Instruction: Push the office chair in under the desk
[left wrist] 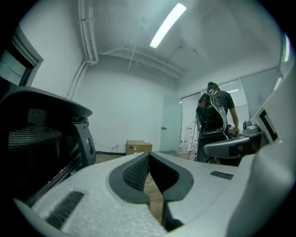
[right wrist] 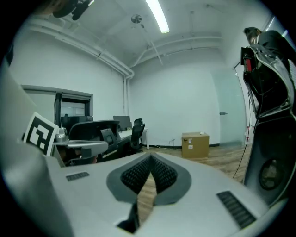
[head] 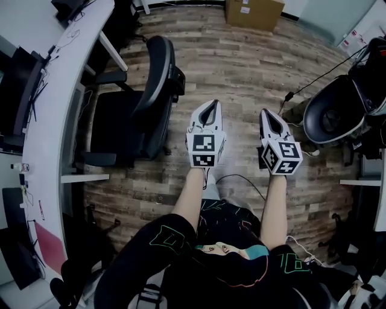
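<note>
Fingers (left wrist: 133, 172) on both grippers are closed together, empty; left gripper (head: 210, 104) and right gripper (head: 266, 113) hang side by side over the floor (head: 241, 66). Head view alone shows the counter (head: 57, 102) at left, the chair (head: 129, 117) just beside it, backrest near the left gripper but apart. Only the left gripper view shows a standing person (left wrist: 215, 113); both gripper views catch the box (right wrist: 194, 144).

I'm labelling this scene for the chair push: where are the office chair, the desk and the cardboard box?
office chair (head: 117, 124): head view, on its seat.
desk (head: 60, 96): head view, bare white top.
cardboard box (head: 253, 12): head view, its top face.
</note>
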`<state>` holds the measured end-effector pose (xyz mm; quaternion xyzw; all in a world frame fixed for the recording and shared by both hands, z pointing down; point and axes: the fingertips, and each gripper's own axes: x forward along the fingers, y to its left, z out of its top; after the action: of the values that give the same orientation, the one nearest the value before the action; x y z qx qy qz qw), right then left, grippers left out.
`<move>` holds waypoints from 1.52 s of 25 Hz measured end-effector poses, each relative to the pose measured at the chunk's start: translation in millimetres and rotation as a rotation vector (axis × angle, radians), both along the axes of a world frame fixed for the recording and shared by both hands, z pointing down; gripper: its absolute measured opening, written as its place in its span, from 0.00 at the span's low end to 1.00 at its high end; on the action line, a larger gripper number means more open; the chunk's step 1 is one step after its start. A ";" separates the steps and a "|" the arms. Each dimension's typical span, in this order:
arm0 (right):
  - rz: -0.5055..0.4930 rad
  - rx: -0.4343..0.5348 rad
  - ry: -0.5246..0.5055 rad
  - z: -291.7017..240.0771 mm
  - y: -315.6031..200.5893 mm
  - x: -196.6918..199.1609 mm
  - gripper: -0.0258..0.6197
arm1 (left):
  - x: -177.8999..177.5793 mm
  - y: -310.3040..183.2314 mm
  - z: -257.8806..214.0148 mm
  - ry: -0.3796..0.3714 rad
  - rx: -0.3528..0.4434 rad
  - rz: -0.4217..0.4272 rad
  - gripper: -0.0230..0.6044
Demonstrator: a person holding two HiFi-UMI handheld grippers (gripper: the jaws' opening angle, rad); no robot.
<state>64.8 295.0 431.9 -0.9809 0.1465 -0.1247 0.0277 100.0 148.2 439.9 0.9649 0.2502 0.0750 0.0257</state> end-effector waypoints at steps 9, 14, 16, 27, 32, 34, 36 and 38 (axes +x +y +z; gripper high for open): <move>0.028 -0.006 0.000 0.2 30.7 26.8 0.05 | 25.2 28.5 1.2 0.005 0.000 0.021 0.05; -0.035 0.019 0.019 -1.8 23.2 61.8 0.05 | 46.6 18.6 -0.7 0.015 0.024 -0.040 0.05; -0.072 0.026 0.035 -4.9 15.1 79.7 0.05 | 58.4 10.2 -2.2 0.023 0.033 -0.076 0.05; -0.252 0.037 0.059 -18.5 23.7 207.1 0.05 | 145.7 9.6 -7.9 0.039 0.029 -0.277 0.05; -0.420 0.035 0.034 -8.6 -4.2 252.7 0.05 | 168.1 17.9 -0.2 0.026 0.034 -0.371 0.05; -0.487 0.040 0.022 -5.9 -21.7 261.9 0.05 | 170.8 12.0 2.4 0.013 0.039 -0.416 0.05; -0.553 0.049 0.007 -2.1 -42.3 267.3 0.05 | 168.7 -1.3 5.2 -0.002 0.047 -0.474 0.05; -0.615 0.063 -0.013 4.7 -62.9 268.9 0.05 | 161.3 -16.5 9.5 -0.017 0.057 -0.536 0.05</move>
<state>333.6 232.1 436.6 -0.8884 0.4401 -0.1290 0.0202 261.3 131.8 449.5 0.9964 -0.0168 0.0808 0.0194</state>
